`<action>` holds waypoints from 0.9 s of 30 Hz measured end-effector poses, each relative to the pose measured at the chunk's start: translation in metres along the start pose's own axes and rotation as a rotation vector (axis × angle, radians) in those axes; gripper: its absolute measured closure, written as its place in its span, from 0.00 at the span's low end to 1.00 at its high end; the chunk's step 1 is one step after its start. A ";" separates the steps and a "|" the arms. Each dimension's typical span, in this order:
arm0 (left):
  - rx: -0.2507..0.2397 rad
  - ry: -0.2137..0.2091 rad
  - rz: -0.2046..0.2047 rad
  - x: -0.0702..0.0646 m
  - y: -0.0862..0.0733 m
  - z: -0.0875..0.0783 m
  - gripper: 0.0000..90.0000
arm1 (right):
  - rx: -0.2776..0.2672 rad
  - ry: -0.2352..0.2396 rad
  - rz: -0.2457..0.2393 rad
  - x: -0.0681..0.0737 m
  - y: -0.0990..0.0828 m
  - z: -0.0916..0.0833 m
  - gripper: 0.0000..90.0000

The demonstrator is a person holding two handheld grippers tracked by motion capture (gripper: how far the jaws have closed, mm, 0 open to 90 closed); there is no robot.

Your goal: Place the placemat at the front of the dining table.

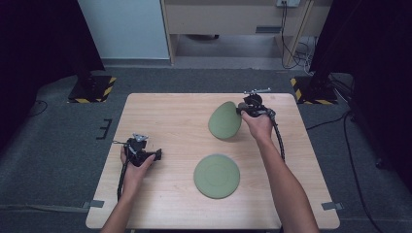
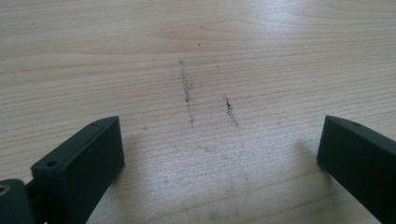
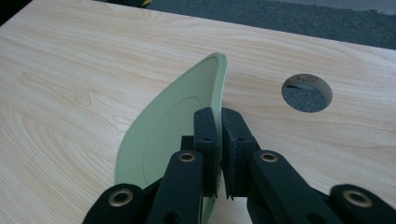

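Observation:
Two round green plates are in the high view. One green plate [image 1: 216, 175] lies flat on the wooden table [image 1: 165, 121], near its front middle. The other green plate [image 1: 224, 121] [image 3: 163, 126] is lifted and tilted on edge at the back right. My right gripper [image 1: 241, 110] [image 3: 219, 140] is shut on its rim, jaws pinching the thin edge. My left gripper [image 1: 156, 155] [image 2: 219, 154] rests low over bare wood at the front left, jaws wide apart with nothing between them.
A round cable hole [image 3: 307, 92] is cut in the table just beyond the held plate. Faint dark scratches [image 2: 187, 91] mark the wood ahead of the left gripper. Grey carpet [image 1: 58, 141] surrounds the table; stand bases [image 1: 92, 88] sit beyond its far corners.

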State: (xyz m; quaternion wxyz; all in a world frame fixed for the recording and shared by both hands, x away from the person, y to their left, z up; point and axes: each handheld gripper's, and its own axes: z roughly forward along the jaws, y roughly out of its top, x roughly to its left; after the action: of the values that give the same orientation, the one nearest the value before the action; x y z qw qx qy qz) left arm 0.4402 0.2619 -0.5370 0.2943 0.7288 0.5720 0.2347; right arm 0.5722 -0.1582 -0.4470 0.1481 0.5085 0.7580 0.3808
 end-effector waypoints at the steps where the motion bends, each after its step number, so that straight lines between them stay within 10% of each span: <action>1: 0.000 0.000 0.000 0.000 0.000 0.000 0.00 | 0.005 -0.007 -0.001 -0.002 -0.002 0.001 0.96; 27: 0.000 -0.001 0.000 0.000 0.000 0.000 0.00 | 0.042 -0.041 0.036 -0.025 -0.017 0.016 0.96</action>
State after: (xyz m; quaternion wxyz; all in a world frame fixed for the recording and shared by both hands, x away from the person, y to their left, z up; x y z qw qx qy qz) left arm 0.4401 0.2620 -0.5370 0.2944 0.7290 0.5718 0.2343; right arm 0.5818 -0.1763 -0.4744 0.1462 0.5327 0.7533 0.3569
